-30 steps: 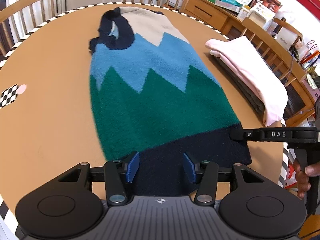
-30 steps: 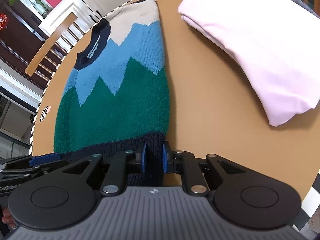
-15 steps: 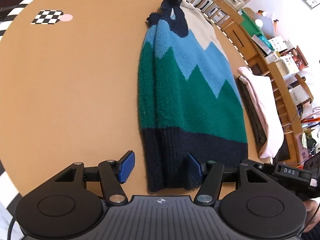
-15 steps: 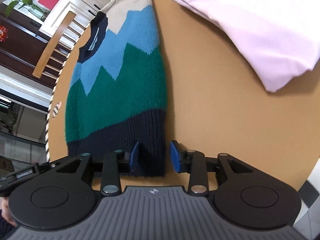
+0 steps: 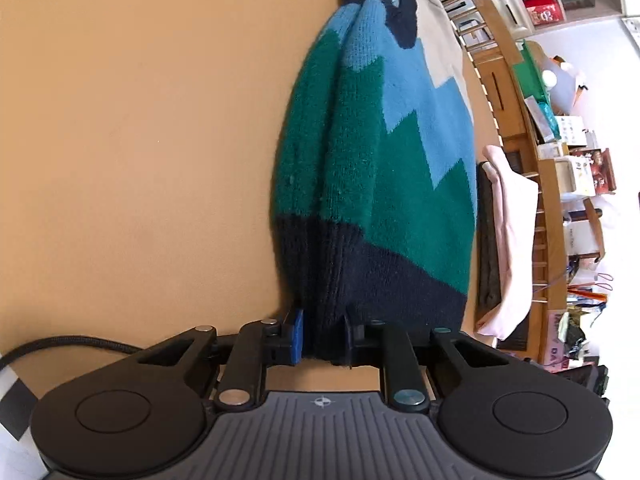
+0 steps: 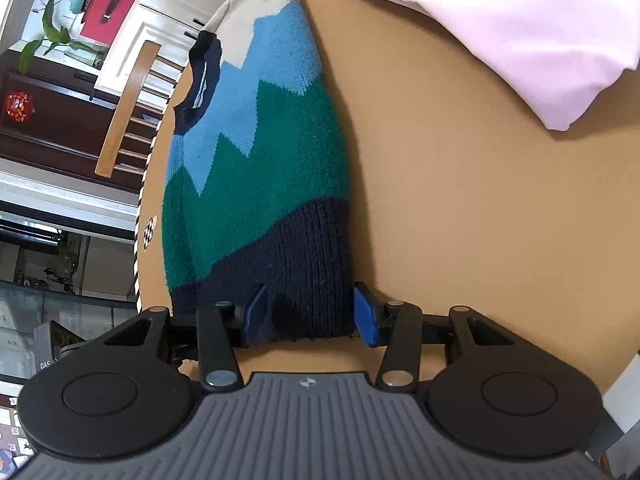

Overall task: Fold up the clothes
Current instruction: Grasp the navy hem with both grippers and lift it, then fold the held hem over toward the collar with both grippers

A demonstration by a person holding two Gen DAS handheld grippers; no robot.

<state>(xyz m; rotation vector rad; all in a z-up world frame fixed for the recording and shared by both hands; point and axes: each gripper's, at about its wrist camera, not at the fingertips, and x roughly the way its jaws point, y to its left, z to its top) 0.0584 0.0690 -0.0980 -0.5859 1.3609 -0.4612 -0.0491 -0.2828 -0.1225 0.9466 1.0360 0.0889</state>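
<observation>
Left gripper (image 5: 322, 336): jaws drawn close, pinching the navy ribbed hem of the knit sweater (image 5: 384, 184) at its left corner. A braided black cable (image 5: 76, 344) runs off the gripper body to the left, over the tabletop.

Right gripper (image 6: 310, 312): jaws spread wide; the hem's right corner lies between the blue pads (image 6: 366, 312). Fabric fills most of the gap, and I cannot tell if either pad is touching it.

Sweater lies lengthwise on the round tan table (image 5: 140, 140), hem nearest both grippers, collar farthest. Bands from near to far: navy, green zigzag, light blue zigzag, cream at the shoulders. In the left wrist view the left edge is bunched into long ridges running up to a dark knot of fabric at the far end. In the right wrist view the navy collar (image 6: 204, 80) sits near the table's striped rim.

To the right of the sweater, apart from it: a folded pale pink garment (image 6: 520, 28) stacked on a dark folded one (image 5: 486, 248). A gap of bare tabletop separates the stack from the sweater.

Beyond the table edge: a checkerboard marker (image 6: 149, 232) near the rim, wooden chair backs (image 6: 124, 108), a wooden sideboard (image 5: 560, 184) crowded with boxes, and white cabinets (image 6: 172, 4) with a red case above.
</observation>
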